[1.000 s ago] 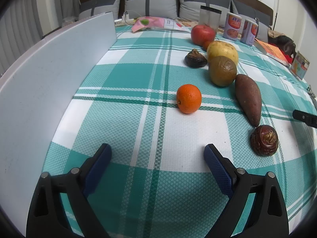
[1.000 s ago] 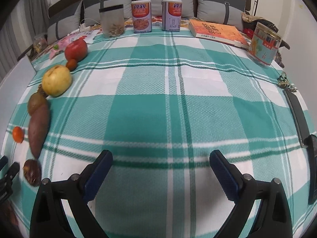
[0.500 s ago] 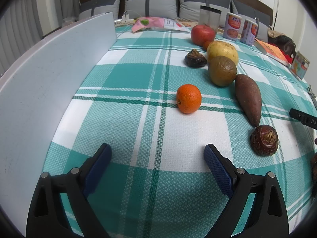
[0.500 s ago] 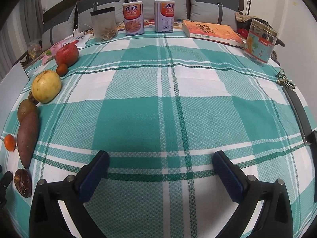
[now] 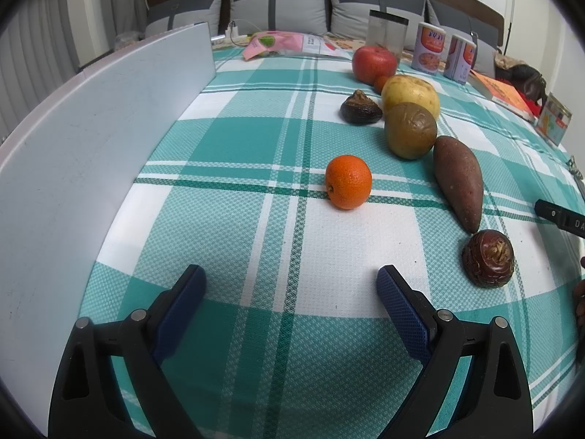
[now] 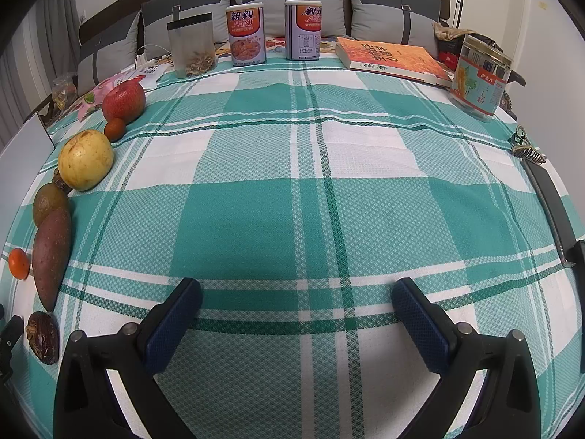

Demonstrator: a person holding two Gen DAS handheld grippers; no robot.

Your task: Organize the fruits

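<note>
On the green plaid cloth a row of produce runs away from me: a dark wrinkled fruit (image 5: 488, 258), a sweet potato (image 5: 459, 181), a brown-green fruit (image 5: 411, 130), a yellow pear (image 5: 409, 95), a small orange fruit (image 5: 381, 83) and a red apple (image 5: 373, 63). An orange (image 5: 348, 181) and a dark shrivelled fruit (image 5: 361, 108) lie left of the row. My left gripper (image 5: 290, 292) is open and empty, short of the orange. My right gripper (image 6: 296, 303) is open and empty over bare cloth; the row lies far to its left, from apple (image 6: 123, 100) to sweet potato (image 6: 51, 256).
A white board (image 5: 91, 139) stands along the left edge. Two cans (image 6: 245, 34), a jar of dried bits (image 6: 192, 49), an orange book (image 6: 393, 56) and a lidded jar (image 6: 479, 77) line the far side. A black strip (image 6: 548, 197) lies at right. A pink packet (image 5: 278, 42) lies at the back.
The right gripper has moved forward and turned slightly left, so the cans and book look nearer. The left gripper has stayed still. The right gripper's tip has edged further into the left view.
</note>
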